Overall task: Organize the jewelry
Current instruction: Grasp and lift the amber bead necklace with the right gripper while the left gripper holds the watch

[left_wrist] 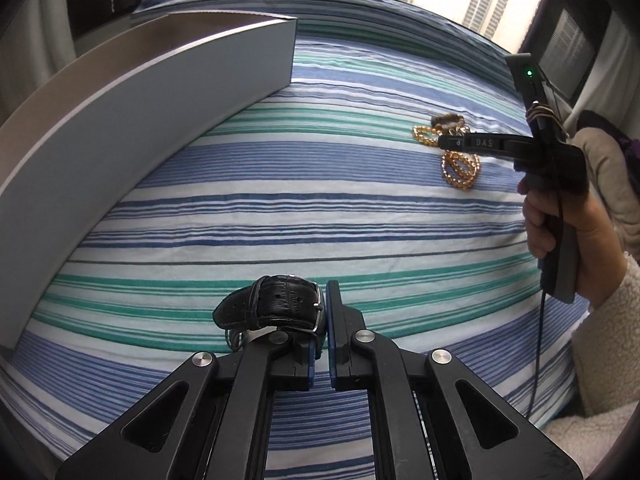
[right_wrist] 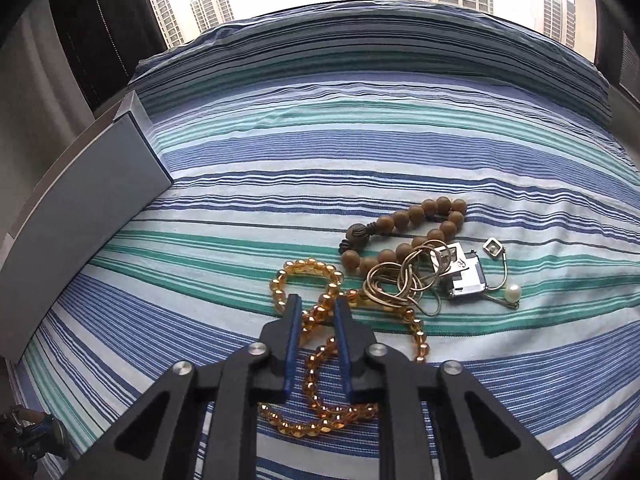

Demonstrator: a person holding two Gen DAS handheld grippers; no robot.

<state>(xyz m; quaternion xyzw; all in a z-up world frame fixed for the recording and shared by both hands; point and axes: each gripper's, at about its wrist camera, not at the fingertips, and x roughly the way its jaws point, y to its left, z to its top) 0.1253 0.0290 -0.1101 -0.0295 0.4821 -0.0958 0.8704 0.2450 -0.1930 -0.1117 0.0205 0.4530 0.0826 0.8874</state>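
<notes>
My left gripper (left_wrist: 323,300) is shut on a black leather-strap watch (left_wrist: 272,304), holding it above the striped bedspread. My right gripper (right_wrist: 317,304) is open, its fingers straddling a strand of an amber bead necklace (right_wrist: 320,312) lying on the bedspread; it also shows in the left wrist view (left_wrist: 460,168). Behind it lie a wooden bead bracelet (right_wrist: 416,224), a tangled gold chain (right_wrist: 396,284), a silver square pendant (right_wrist: 466,276) and a pearl earring (right_wrist: 512,292). The right gripper also shows in the left wrist view (left_wrist: 444,143), over the jewelry pile.
An open grey box (left_wrist: 160,92) stands on the bedspread at the left; it also shows in the right wrist view (right_wrist: 80,192). The striped bedspread (left_wrist: 320,220) covers the whole surface. A window with tall buildings is behind.
</notes>
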